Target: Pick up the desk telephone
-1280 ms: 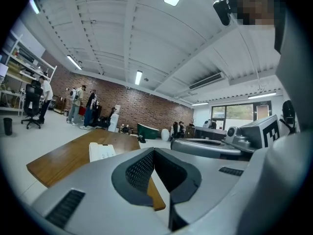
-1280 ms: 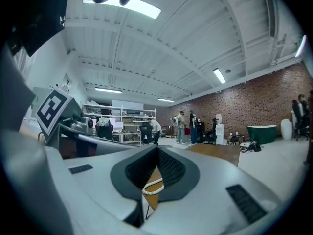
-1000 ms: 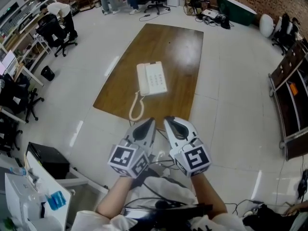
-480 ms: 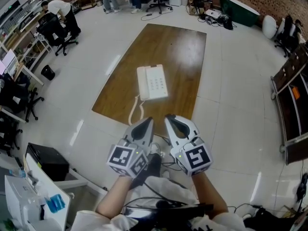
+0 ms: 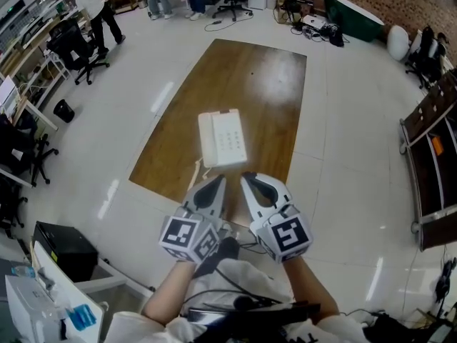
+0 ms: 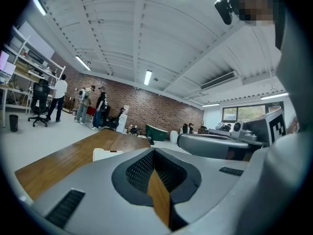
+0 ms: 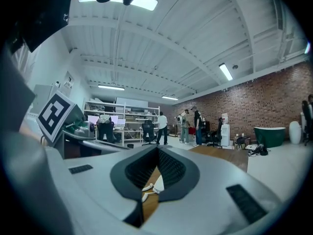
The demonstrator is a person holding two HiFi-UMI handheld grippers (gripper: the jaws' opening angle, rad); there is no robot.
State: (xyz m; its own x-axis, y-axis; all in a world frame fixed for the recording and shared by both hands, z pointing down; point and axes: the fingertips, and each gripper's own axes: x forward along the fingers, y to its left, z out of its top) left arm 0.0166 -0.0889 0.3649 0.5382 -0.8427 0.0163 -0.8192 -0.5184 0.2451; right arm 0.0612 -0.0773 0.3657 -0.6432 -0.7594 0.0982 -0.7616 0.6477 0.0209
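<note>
Could shove the cream rectangular plastic desk telephone [image 5: 222, 138] along the brown wooden table [image 5: 264, 70], or knock its handset [image 5: 206, 138] loose, if met with jaws shut; could also snag the white coiled cord [image 7: 149, 189] (trailing toward the near edge). Lies flat near the table's front edge, just beyond both tips. Holding the left gripper [image 5: 218, 180] and right gripper [image 5: 248, 179] side by side, roughly level, each with jaws pressed together on nothing.

Left claw [image 5: 218, 181] and right claw [image 5: 246, 179] advanced, now close to telephone [image 5: 222, 138].
</note>
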